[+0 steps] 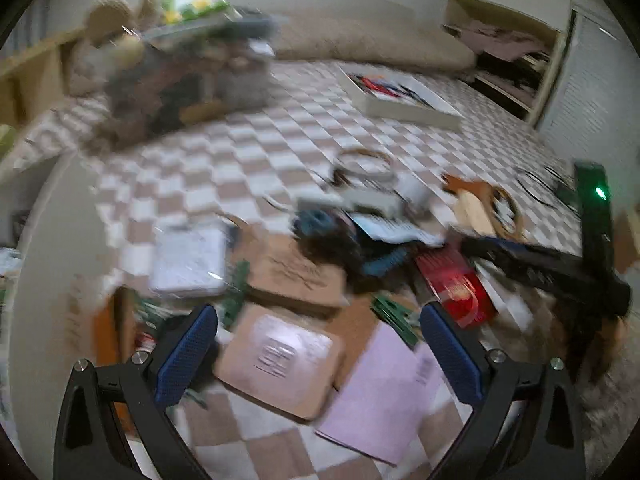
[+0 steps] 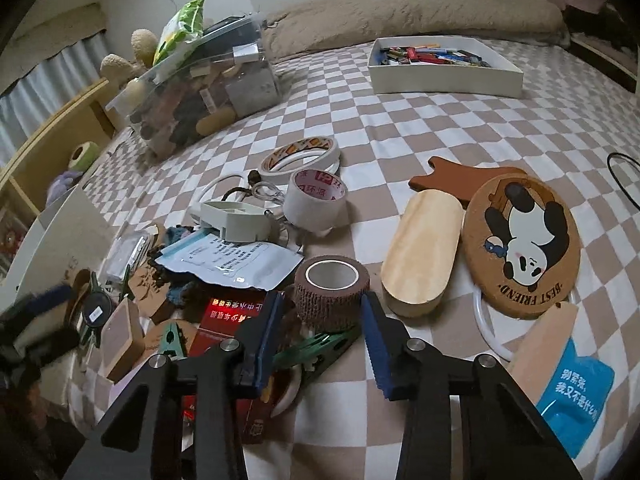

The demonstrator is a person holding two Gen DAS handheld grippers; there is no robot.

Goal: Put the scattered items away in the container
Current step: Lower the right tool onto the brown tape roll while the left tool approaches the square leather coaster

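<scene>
On the checked brown-and-white bedspread [image 2: 400, 132] lie three rolls of tape: one flat white roll with red-printed core [image 2: 300, 157], one upright beige packing-tape roll [image 2: 315, 196], and one brown crepe bandage roll [image 2: 331, 293]. There are two containers: one white shallow cardboard box of small items [image 2: 444, 65] and one clear plastic storage bin, stuffed full [image 2: 200, 92]. One round cork coaster with a panda [image 2: 522, 246], one oval pale wooden block [image 2: 422, 248], one blue printed pouch [image 2: 576, 396], one white-and-blue foil sachet [image 2: 232, 258] and one green plastic clip [image 2: 316, 350] can be counted. Small brown cardboard boxes number at least two [image 1: 280, 360] [image 1: 298, 276].
</scene>
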